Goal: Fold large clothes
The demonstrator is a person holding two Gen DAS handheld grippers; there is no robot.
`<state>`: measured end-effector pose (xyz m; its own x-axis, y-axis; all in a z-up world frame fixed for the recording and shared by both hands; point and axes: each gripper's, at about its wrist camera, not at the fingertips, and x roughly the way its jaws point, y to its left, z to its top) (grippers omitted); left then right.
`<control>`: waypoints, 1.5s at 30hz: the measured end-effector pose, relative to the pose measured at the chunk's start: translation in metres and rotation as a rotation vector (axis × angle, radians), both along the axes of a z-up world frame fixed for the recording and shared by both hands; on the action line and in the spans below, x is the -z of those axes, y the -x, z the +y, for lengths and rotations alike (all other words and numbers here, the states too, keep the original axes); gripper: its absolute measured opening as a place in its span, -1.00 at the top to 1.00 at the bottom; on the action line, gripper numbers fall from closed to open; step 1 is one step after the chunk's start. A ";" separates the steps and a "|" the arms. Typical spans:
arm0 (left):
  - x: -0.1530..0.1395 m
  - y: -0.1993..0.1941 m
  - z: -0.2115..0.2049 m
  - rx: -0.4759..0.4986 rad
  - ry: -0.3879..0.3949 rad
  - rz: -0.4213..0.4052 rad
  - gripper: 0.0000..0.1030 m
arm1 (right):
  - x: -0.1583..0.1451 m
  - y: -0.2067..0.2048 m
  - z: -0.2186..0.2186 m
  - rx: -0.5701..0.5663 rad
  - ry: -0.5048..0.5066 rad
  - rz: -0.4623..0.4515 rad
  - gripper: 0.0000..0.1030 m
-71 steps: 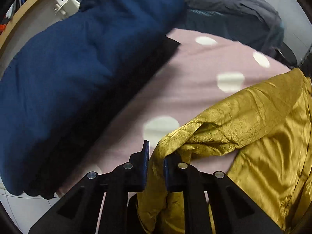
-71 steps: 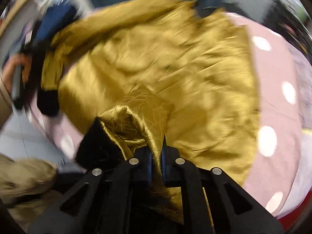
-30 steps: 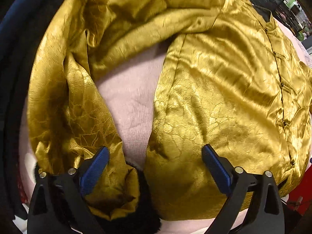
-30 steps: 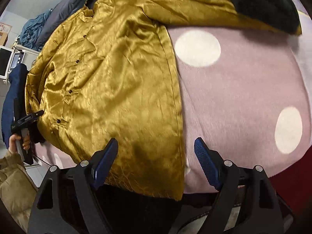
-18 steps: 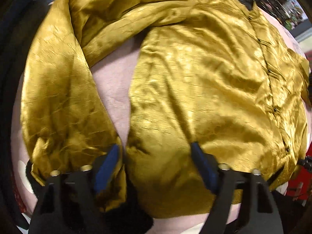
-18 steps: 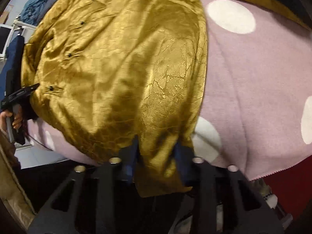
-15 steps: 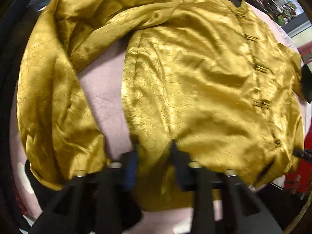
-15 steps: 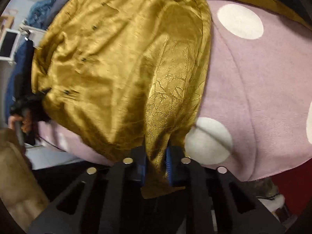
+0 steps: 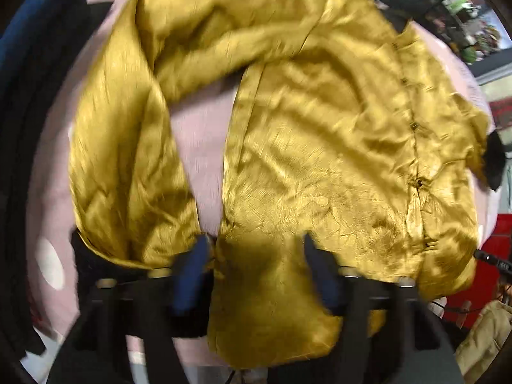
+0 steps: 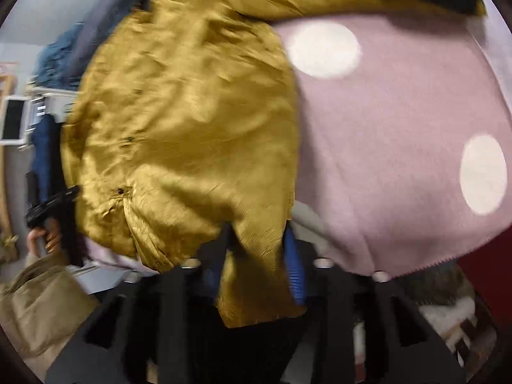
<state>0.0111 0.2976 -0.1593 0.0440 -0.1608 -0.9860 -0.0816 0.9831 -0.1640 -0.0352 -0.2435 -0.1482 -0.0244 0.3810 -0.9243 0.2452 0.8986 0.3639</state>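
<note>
While the gold jacket (image 9: 320, 147) lies spread on the pink dotted blanket (image 10: 384, 147), both tongs have just been opening. Left gripper (image 9: 256, 256) and right gripper (image 10: 256, 243) straddle the near hem, pads off the cloth.

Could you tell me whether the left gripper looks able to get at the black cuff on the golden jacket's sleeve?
Probably yes: the black cuff lies uncovered beside the left gripper, whose fingers have just been opening around the golden jacket hem.
</note>
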 end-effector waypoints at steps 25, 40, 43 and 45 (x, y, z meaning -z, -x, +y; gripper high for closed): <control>0.062 0.021 -0.072 0.189 -0.277 -0.032 -0.89 | 0.038 -0.024 0.122 -0.529 0.295 -0.140 -0.14; 0.036 0.010 -0.076 0.052 -0.234 -0.036 -0.88 | -0.035 -0.040 0.082 -0.360 0.401 -0.350 -0.39; 0.019 0.007 -0.077 -0.014 -0.166 -0.054 -0.87 | -0.050 -0.058 0.042 -0.231 0.500 -0.387 -0.39; 0.007 0.005 -0.080 -0.039 -0.131 -0.069 -0.87 | -0.055 -0.067 0.016 -0.156 0.579 -0.395 -0.39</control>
<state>0.0060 0.2178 -0.1660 0.1160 -0.0277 -0.9929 -0.1135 0.9927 -0.0410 0.0313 -0.2273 -0.0928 0.3390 -0.1537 -0.9281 0.0465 0.9881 -0.1467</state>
